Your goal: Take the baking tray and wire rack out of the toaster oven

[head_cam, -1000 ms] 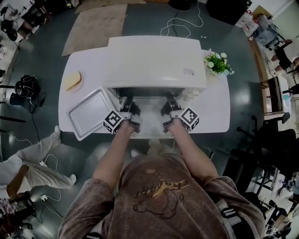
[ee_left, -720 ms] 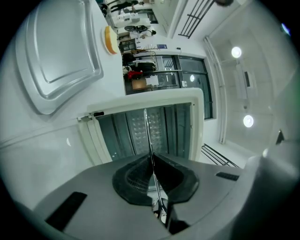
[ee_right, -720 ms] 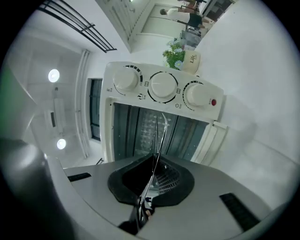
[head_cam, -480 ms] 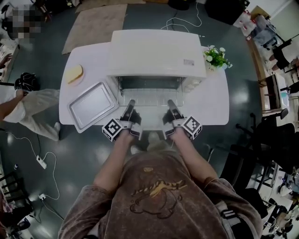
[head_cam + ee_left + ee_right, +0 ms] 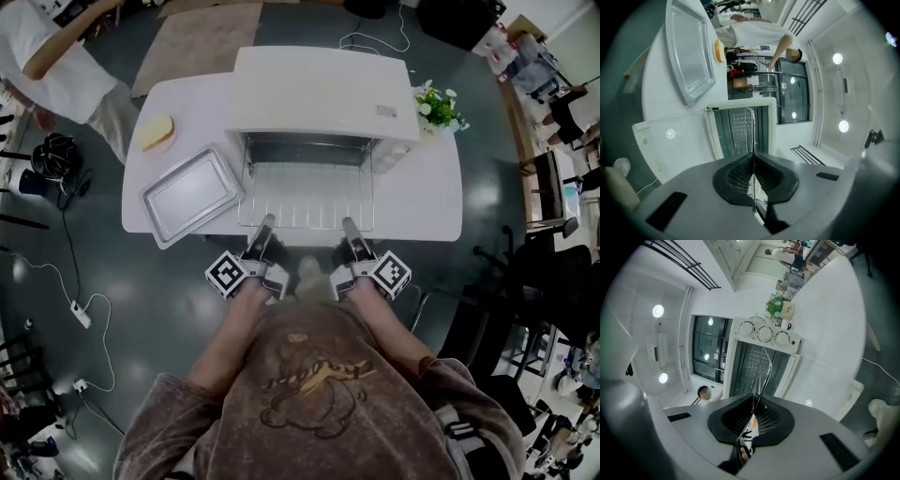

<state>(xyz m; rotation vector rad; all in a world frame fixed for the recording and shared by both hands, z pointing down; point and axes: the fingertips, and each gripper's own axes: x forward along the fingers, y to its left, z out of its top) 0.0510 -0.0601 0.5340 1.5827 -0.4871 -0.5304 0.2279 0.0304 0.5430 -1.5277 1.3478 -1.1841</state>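
Note:
The wire rack (image 5: 306,195) is drawn out of the white toaster oven (image 5: 323,103) and lies level over the open door. My left gripper (image 5: 266,225) is shut on its near edge at the left, my right gripper (image 5: 348,227) at the right. In the left gripper view the rack (image 5: 751,126) shows edge-on as a thin line running into my left gripper (image 5: 753,159). The right gripper view shows the rack (image 5: 765,363) the same way, pinched in my right gripper (image 5: 754,403). The silver baking tray (image 5: 191,195) lies on the table, left of the oven.
The white table (image 5: 427,202) carries a slice of bread (image 5: 157,131) at the far left and a small potted plant (image 5: 437,110) right of the oven. A person (image 5: 61,56) stands at the upper left. Cables lie on the dark floor (image 5: 75,309).
Both grippers have drawn back towards my body, sliding the rack out of the oven to the table's front edge. The person in the background has walked from the left to the upper left.

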